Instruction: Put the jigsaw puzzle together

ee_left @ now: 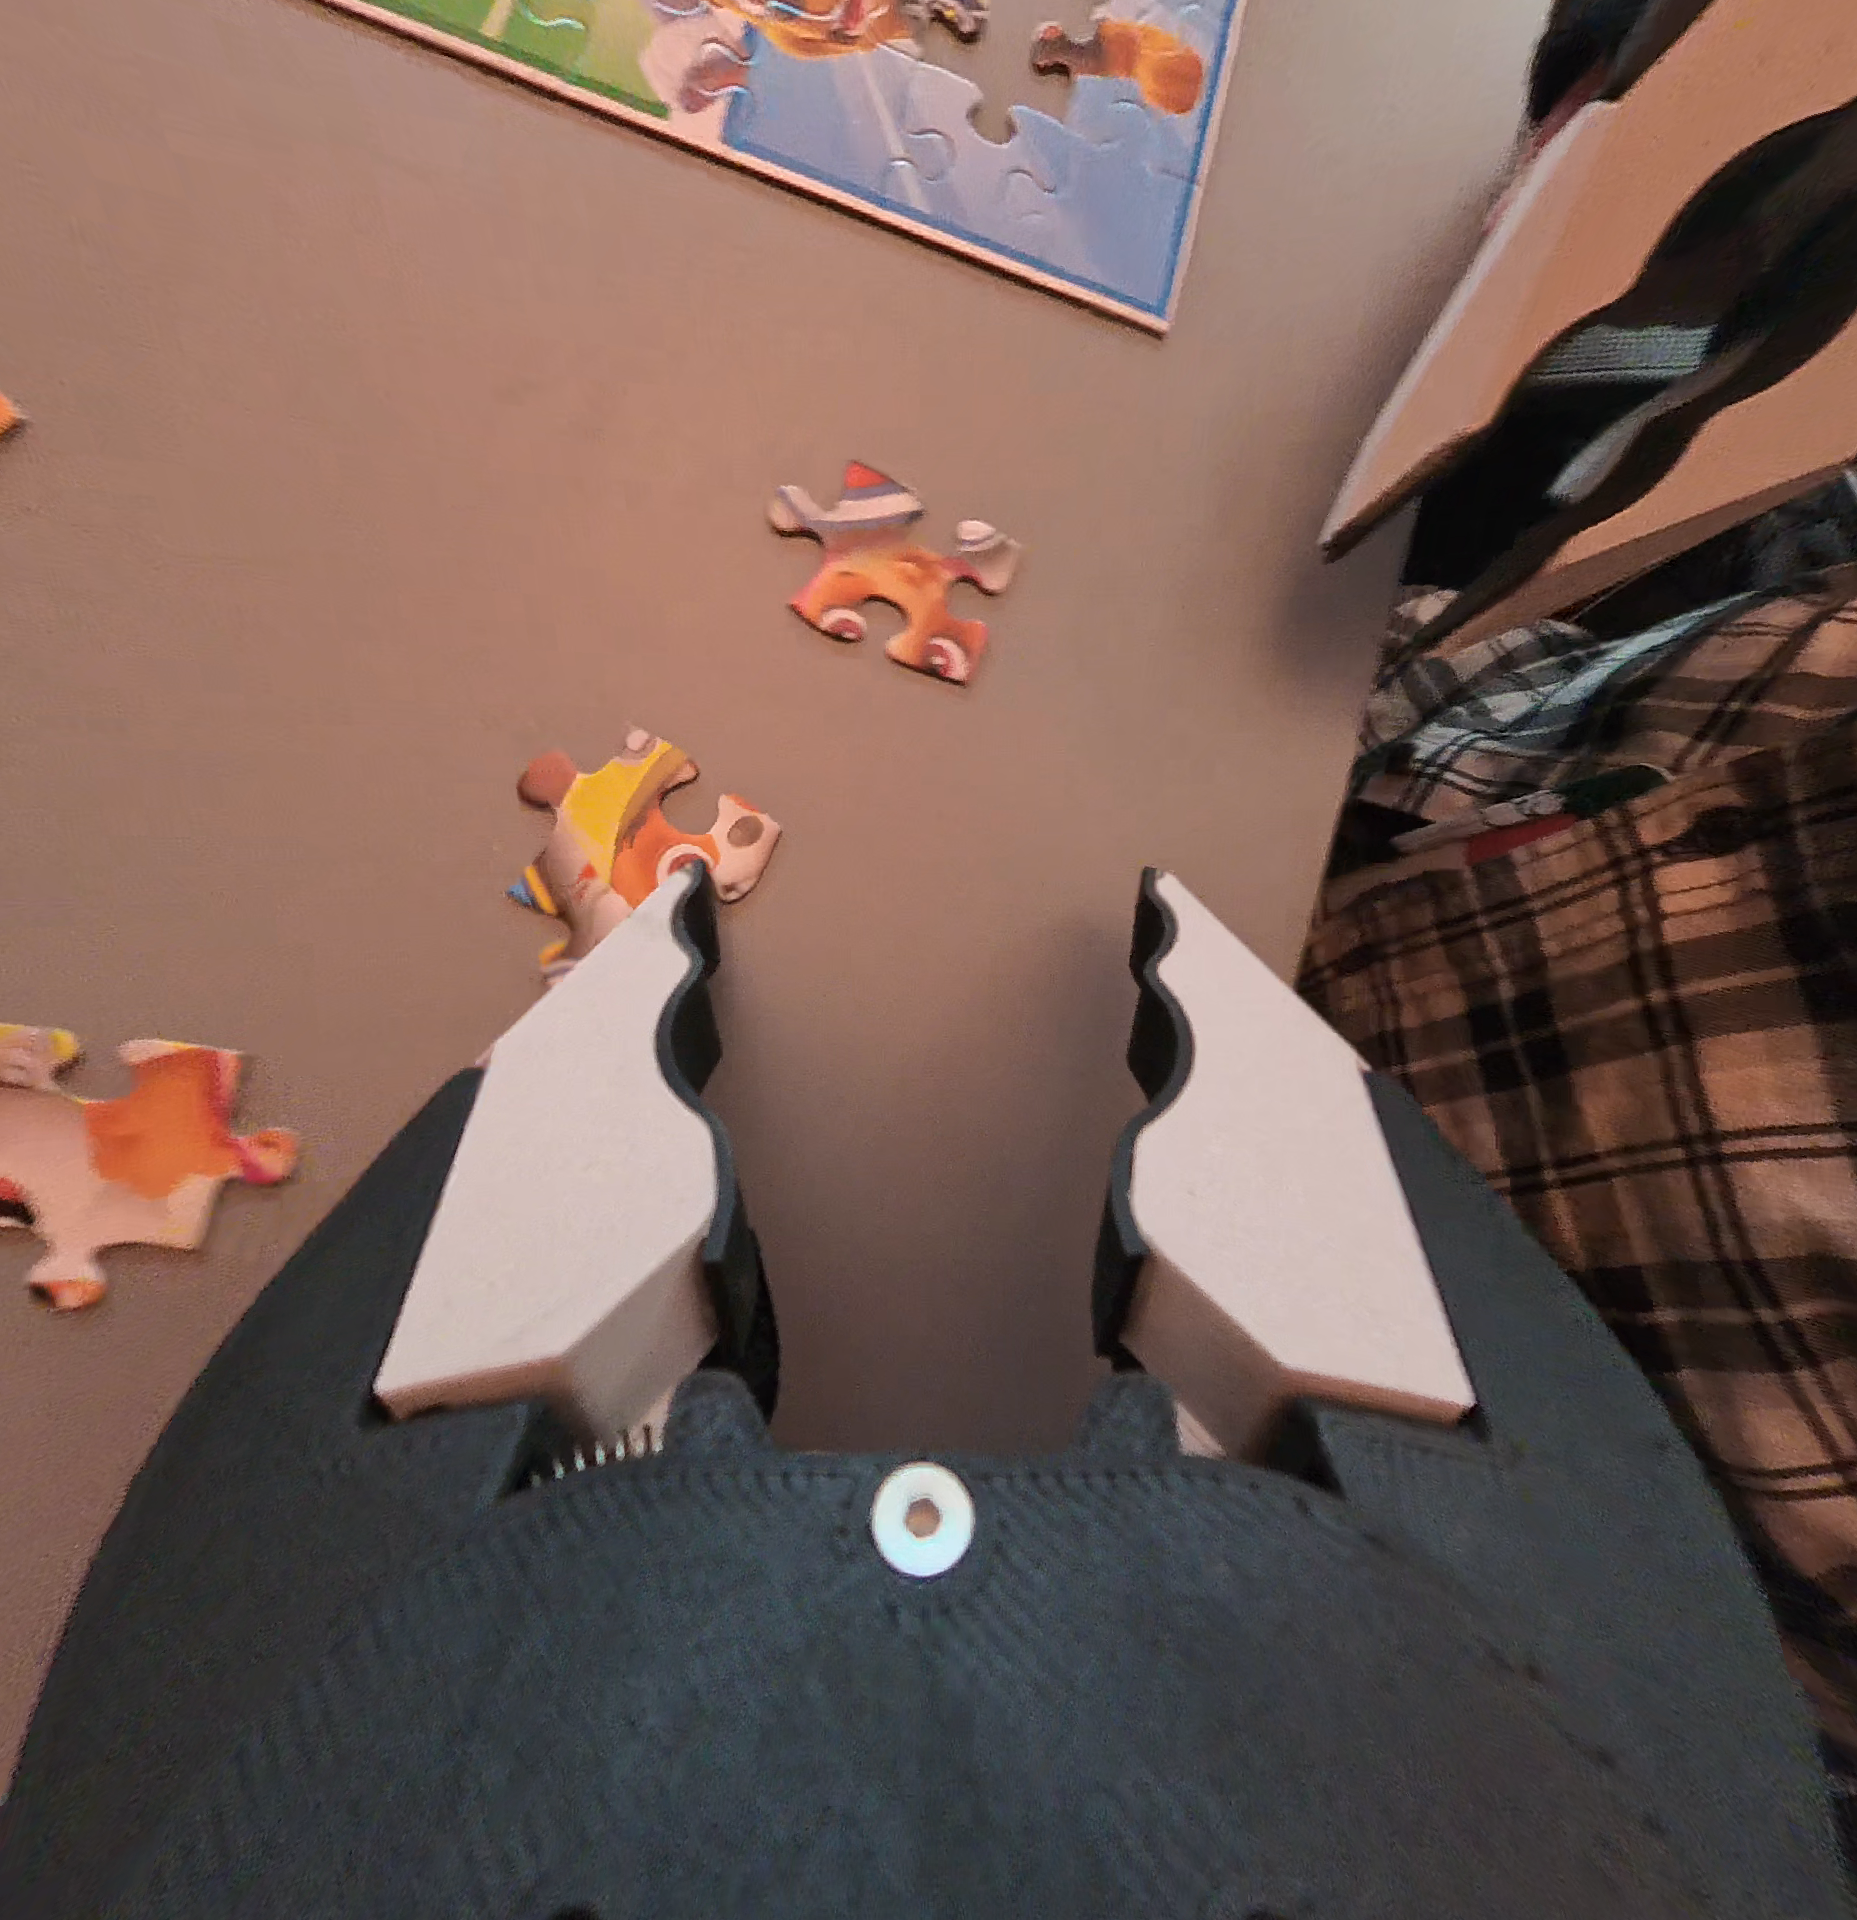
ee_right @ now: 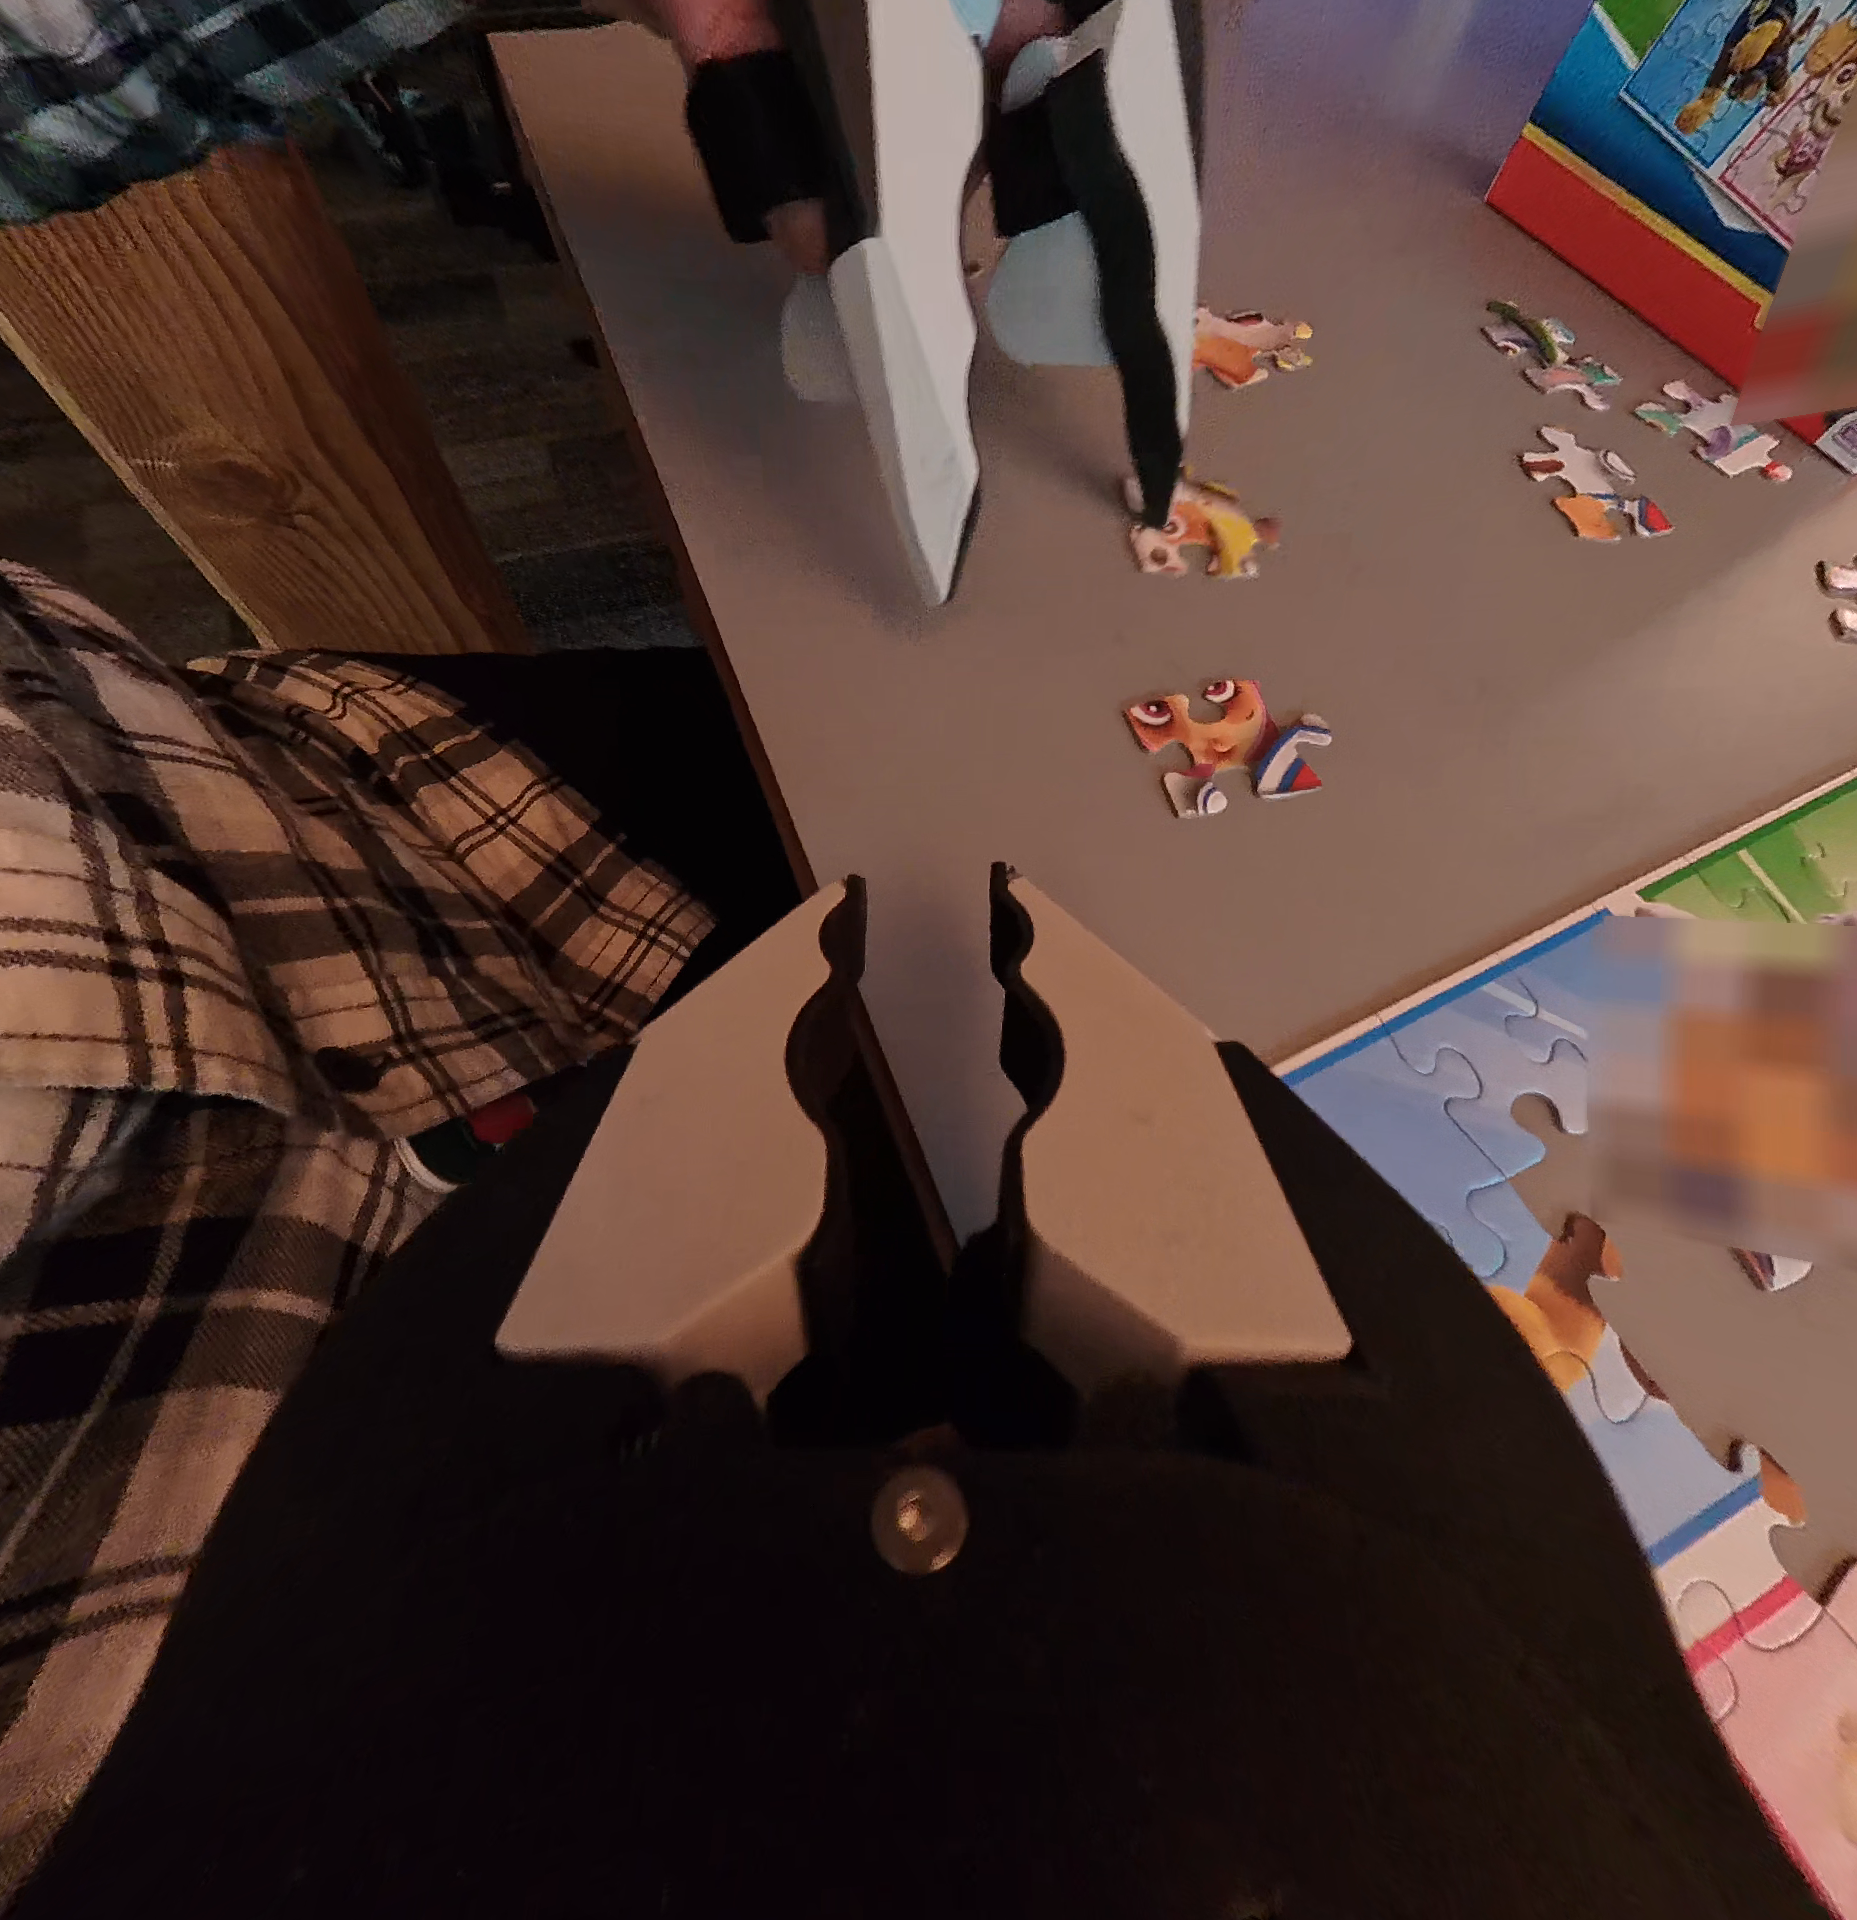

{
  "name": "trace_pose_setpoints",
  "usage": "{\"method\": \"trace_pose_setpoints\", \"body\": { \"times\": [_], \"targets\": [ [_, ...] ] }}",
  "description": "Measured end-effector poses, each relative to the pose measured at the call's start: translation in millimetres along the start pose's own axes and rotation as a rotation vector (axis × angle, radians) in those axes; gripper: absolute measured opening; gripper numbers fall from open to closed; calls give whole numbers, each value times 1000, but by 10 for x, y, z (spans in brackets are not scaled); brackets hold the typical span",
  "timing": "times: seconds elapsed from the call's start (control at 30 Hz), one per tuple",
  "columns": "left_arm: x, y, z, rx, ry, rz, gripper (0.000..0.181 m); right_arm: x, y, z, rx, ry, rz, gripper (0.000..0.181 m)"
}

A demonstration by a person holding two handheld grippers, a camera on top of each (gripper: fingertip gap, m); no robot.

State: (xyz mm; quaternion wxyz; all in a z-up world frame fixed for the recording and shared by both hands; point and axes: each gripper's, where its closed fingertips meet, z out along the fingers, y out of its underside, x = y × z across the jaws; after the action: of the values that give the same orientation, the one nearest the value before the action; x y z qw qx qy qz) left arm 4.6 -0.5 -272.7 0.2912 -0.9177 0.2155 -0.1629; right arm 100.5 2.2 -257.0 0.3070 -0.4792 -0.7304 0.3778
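Left gripper (ee_left: 919, 883), fingers spread wide and empty, one tip apparently touching a loose yellow-orange piece (ee_left: 633, 831) on the bench (ee_left: 384, 623). Right gripper (ee_right: 929, 883), fingers narrowly parted, holds nothing at the bench edge beside the partly assembled jigsaw puzzle (ee_right: 1443, 1122).

Looks like someone's home: kids' puzzle box (ee_right: 1672, 166) on a grey table (ee_right: 1007, 727), wooden furniture (ee_right: 228, 416) beside it.

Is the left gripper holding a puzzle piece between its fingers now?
No. The left gripper is open with only bare table between its fingers, and one fingertip just reaches the edge of the yellow-and-orange piece.
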Motion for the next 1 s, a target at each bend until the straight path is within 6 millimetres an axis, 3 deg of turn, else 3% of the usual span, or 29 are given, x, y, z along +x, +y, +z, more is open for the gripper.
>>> {"method": "trace_pose_setpoints", "body": {
  "times": [0.33,0.43,0.57,0.63,0.83,1.0],
  "targets": [
    [570,122,32,37,19,45,71,-137,-66,195,-19,51,-95,30],
    [444,135,3,32,-51,57,76,-184,-92,251,-27,49,-124,31],
    [196,-103,-100,146,-89,24,87,-226,-123,289,-21,37,-124,32],
    [105,-39,-26,94,-80,9,90,-240,-129,290,-16,31,-118,32],
    [174,14,33,57,-61,8,90,-213,-106,274,-21,39,-105,33],
    [427,70,67,64,-65,58,92,-207,-87,316,-31,48,-117,34]
  ]
}}
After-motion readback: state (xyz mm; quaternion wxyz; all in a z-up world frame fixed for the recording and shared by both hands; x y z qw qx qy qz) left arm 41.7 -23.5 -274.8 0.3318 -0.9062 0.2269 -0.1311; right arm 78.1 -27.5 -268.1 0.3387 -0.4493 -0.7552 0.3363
